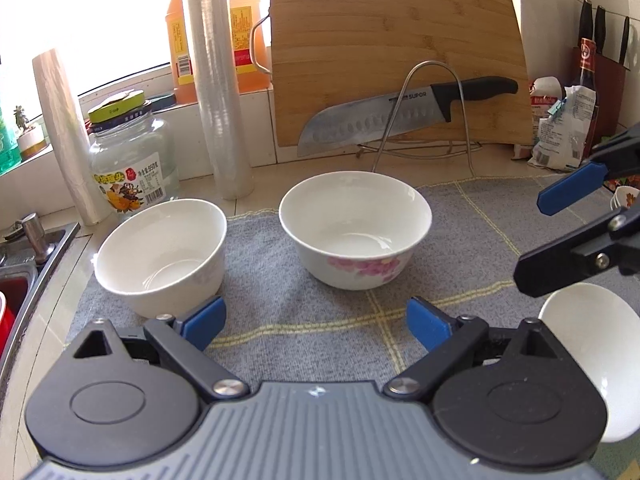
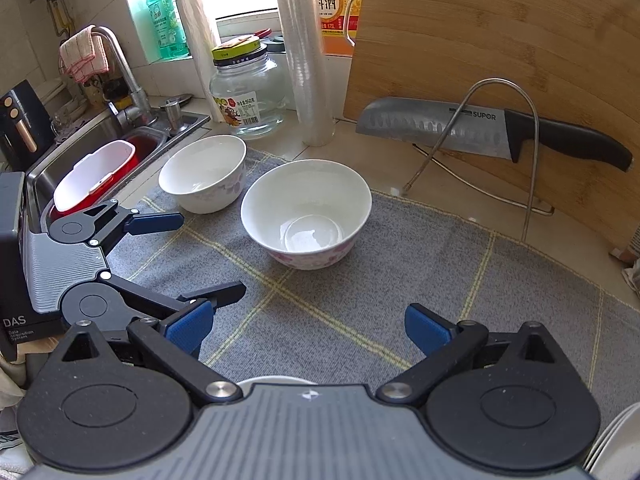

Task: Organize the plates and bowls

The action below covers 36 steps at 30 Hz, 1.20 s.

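Observation:
Two white bowls stand upright on a grey checked mat (image 1: 320, 308). One is a plain bowl (image 1: 160, 252) at the left and the other a pink-flowered bowl (image 1: 356, 232) in the middle. My left gripper (image 1: 316, 324) is open just short of them, with only mat between its blue pads. A third white bowl (image 1: 592, 352) lies at the lower right, under my right gripper (image 1: 530, 240). In the right wrist view my right gripper (image 2: 308, 328) is open above the mat, short of the flowered bowl (image 2: 306, 212), with the plain bowl (image 2: 204, 180) behind. My left gripper (image 2: 212, 254) enters from the left.
A knife (image 1: 400, 114) rests on a wire rack (image 1: 424, 120) against a bamboo board (image 1: 392, 40) behind the bowls. A glass jar (image 1: 128, 160), film rolls (image 1: 216, 80) and bottles line the back. A sink (image 2: 80, 160) with a red basin (image 2: 96, 180) lies left. Stacked plates (image 2: 616, 448) show at the bottom right.

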Tool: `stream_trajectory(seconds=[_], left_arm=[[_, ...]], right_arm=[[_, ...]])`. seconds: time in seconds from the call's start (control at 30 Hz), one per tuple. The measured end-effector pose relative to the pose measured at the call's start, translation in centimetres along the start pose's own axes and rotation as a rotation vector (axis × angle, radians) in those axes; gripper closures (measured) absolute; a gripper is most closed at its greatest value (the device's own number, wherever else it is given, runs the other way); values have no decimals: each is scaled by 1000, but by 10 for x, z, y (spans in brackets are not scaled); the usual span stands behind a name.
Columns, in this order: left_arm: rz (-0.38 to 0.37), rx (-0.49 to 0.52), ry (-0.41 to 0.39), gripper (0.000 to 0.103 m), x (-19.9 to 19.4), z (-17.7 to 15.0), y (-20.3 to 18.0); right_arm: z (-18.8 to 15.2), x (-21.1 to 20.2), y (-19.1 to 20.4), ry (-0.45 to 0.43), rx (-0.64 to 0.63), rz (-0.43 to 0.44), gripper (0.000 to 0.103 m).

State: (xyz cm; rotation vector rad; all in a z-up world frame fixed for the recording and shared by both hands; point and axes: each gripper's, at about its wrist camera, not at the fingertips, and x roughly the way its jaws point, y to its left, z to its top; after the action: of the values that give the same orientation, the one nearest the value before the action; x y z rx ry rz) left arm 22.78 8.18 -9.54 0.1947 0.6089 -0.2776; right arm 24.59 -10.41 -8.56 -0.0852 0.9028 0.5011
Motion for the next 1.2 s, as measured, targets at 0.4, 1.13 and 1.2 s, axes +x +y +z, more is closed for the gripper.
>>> stream_trajectory(seconds=[0.4, 1.13, 1.2], left_arm=[[-17, 21, 6, 7, 31, 14, -9], [-69, 40, -10, 14, 45, 23, -12], [-75, 42, -16, 14, 44, 23, -13]], right_arm=[[44, 35, -18, 16, -22, 51, 0], [72, 85, -26, 46, -18, 110, 7], [74, 88, -26, 51, -22, 111, 8]])
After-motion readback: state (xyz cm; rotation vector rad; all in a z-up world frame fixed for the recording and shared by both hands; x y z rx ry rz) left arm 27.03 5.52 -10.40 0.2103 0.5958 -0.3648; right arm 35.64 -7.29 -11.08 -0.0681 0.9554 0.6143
